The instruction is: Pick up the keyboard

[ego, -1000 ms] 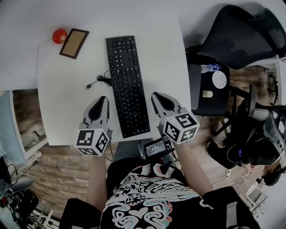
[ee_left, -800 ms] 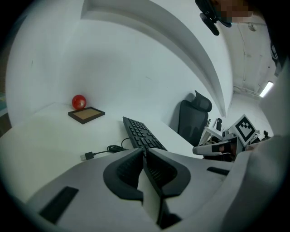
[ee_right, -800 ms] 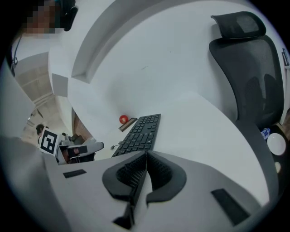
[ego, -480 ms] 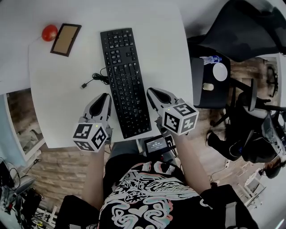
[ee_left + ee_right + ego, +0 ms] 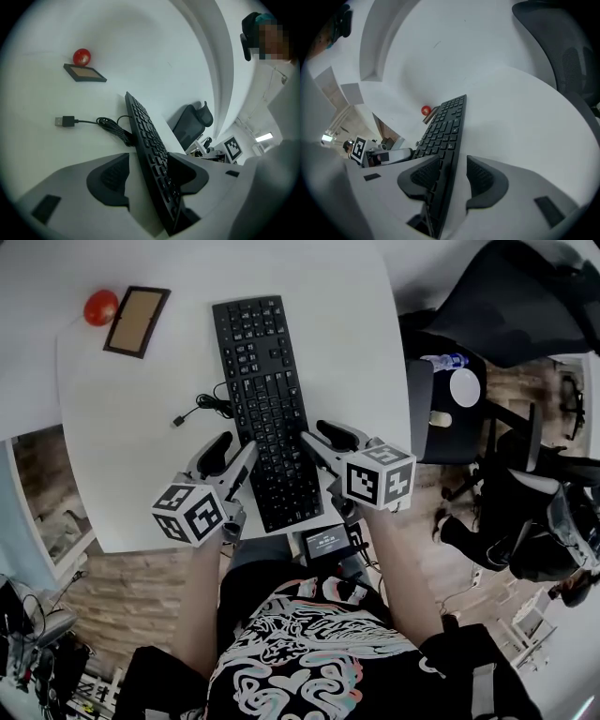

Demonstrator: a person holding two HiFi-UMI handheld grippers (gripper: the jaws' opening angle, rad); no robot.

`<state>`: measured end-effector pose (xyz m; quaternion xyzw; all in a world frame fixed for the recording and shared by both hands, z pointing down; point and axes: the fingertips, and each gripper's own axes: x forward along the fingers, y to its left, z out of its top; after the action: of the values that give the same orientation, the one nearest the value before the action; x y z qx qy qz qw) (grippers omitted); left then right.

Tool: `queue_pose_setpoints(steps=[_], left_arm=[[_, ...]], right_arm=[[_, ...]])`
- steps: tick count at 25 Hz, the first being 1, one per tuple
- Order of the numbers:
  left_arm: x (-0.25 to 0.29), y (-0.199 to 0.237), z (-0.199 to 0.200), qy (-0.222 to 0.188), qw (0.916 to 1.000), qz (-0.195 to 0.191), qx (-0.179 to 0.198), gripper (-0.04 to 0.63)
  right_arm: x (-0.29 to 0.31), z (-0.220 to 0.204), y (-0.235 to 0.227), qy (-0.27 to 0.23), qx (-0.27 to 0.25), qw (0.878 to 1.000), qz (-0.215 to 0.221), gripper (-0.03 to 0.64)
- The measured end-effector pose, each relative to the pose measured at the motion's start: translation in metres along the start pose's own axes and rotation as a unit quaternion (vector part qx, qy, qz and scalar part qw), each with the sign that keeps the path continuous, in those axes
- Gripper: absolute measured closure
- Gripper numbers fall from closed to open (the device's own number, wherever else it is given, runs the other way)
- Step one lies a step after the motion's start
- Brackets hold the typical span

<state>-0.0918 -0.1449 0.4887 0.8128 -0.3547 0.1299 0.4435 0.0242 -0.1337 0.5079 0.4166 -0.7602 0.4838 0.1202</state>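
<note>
Keyboard (image 5: 262, 409) edges between just-opened jaws: left gripper (image 5: 149, 164), right gripper (image 5: 452, 171); head view vaguer.

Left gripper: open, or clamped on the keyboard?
Open. The left gripper has just been opening; the keyboard edge sits between its fingers, with a clear gap on one side.

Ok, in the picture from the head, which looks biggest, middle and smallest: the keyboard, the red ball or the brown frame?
1. keyboard, by far the largest
2. brown frame
3. red ball, the smallest
The frame and ball sit side by side, so nearness to the camera does not confuse their order.
</note>
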Motion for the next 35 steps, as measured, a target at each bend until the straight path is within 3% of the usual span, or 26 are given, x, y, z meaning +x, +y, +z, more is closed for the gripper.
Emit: queue_pose_setpoints(steps=[7, 11, 14, 16, 22, 26, 35], left_arm=[[0.010, -0.003, -0.008, 0.049, 0.9982, -0.022, -0.026, 0.352], [0.021, -0.011, -0.021, 0.101, 0.9872, -0.049, -0.114, 0.358], [0.021, -0.005, -0.019, 0.106, 0.9799, -0.058, -0.159, 0.429], [0.020, -0.001, -0.016, 0.108, 0.9760, -0.070, -0.175, 0.441], [0.020, -0.003, -0.017, 0.115, 0.9680, -0.104, -0.198, 0.465], [0.016, -0.019, -0.012, 0.084, 0.9477, -0.158, -0.265, 0.490], [0.012, -0.023, -0.005, 0.068, 0.9445, -0.202, -0.250, 0.492]], right_arm=[[0.005, 0.001, 0.003, 0.009, -0.008, 1.000, 0.001, 0.442], [0.009, -0.004, 0.009, 0.022, -0.017, 1.000, 0.004, 0.443], [0.012, -0.006, 0.010, 0.027, -0.021, 0.999, 0.000, 0.443], [0.012, -0.006, 0.010, 0.029, -0.018, 0.999, 0.003, 0.443], [0.012, -0.006, 0.009, 0.032, -0.006, 0.999, 0.013, 0.443], [0.013, -0.008, 0.010, 0.028, -0.012, 1.000, 0.003, 0.443], [0.011, -0.005, 0.012, 0.012, 0.013, 1.000, 0.016, 0.443]])
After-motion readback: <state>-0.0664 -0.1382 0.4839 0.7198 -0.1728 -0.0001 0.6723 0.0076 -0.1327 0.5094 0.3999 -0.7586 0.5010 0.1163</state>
